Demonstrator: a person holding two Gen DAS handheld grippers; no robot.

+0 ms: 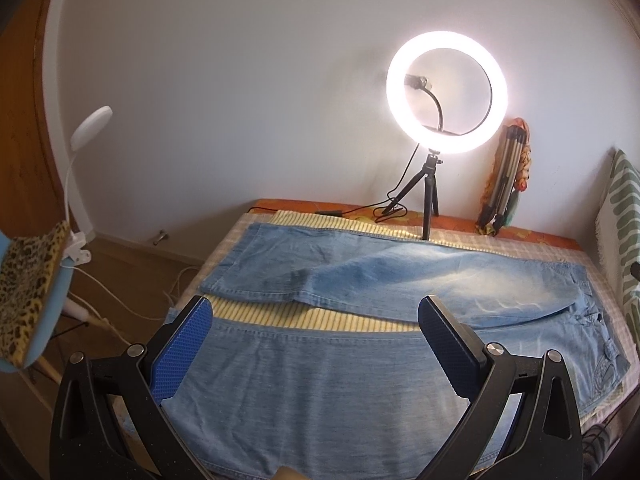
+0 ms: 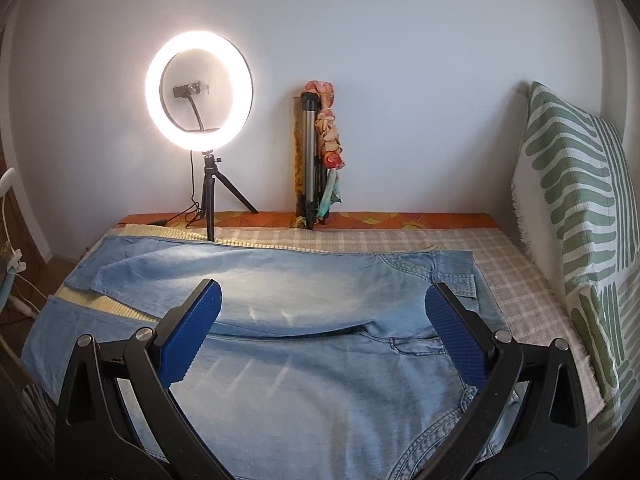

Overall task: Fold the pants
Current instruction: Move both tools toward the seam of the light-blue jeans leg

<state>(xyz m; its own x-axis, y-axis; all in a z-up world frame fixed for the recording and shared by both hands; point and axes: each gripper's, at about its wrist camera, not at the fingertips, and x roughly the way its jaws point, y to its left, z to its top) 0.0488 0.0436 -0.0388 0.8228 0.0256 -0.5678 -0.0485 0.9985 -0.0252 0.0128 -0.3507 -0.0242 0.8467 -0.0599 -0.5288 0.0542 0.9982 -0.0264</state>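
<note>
Both hand-held grippers hover spread wide over jeans, gripping nothing.
Left hand-held gripper (image 1: 316, 324), right hand-held gripper (image 2: 324, 308); jeans (image 2: 304, 360) flat on checked bed (image 2: 520, 280); lit ring light (image 2: 199, 90) far left.

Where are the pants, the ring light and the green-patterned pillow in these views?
pants (image 2: 320, 380): right wrist view, near leg's upper thigh.
ring light (image 2: 154, 84): right wrist view, glowing ring's left side.
green-patterned pillow (image 2: 568, 184): right wrist view, its striped front face.
</note>
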